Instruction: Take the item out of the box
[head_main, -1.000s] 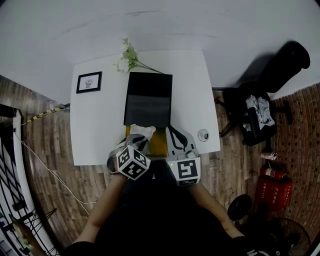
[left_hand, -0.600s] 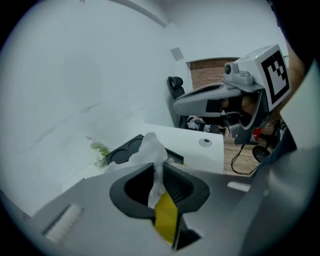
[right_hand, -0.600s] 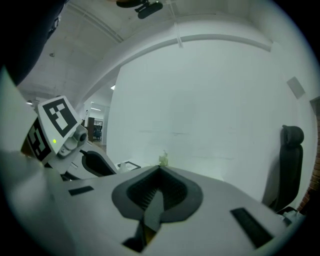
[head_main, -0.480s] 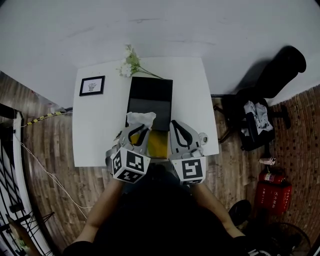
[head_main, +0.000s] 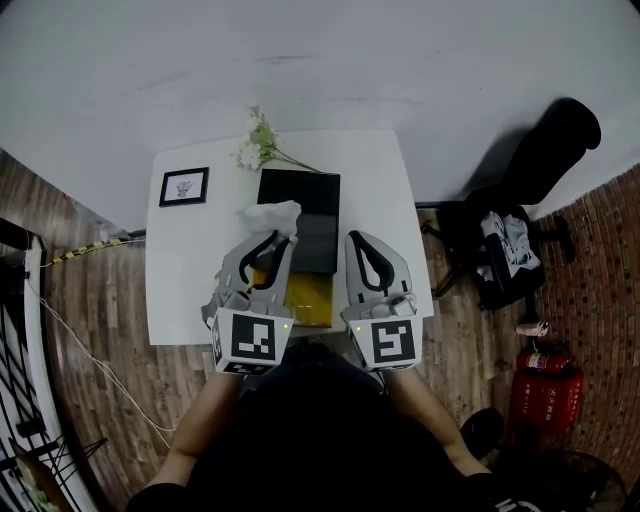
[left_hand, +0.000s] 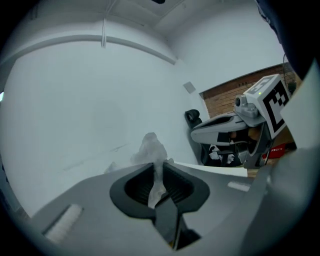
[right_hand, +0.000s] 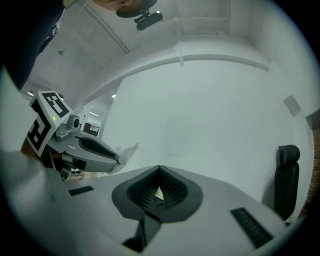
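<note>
- White table (head_main: 195, 270): carries everything. The person stands at its near edge, one gripper in each hand.
- Box (head_main: 300, 200): the black part lies mid-table and runs toward the far edge. A yellow part (head_main: 308, 298) sits at the near edge between the two grippers.
- Left gripper (head_main: 280, 238): raised over the box's left side, jaws pinching the item. Its own view shows the ribbed pads pressed on a thin neck of the stuff.
- Right gripper (head_main: 357, 238): over the box's right side, jaws pressed together with only a pale sliver between them. Nothing I can call held. It's apart from the item.
- Item, a white crumpled wad (head_main: 268, 214), paper or tissue, can't tell which. It's up in the air off the left gripper's tips, above the black part's left edge. Looks clear of the box.
- Key relation: the wad sticks out straight ahead of the left jaws toward the far edge, with its long axis in line with them. The left hand already has it and the right is only alongside, so I'd say set-down goes on the bare table toward the left edge.
</note>
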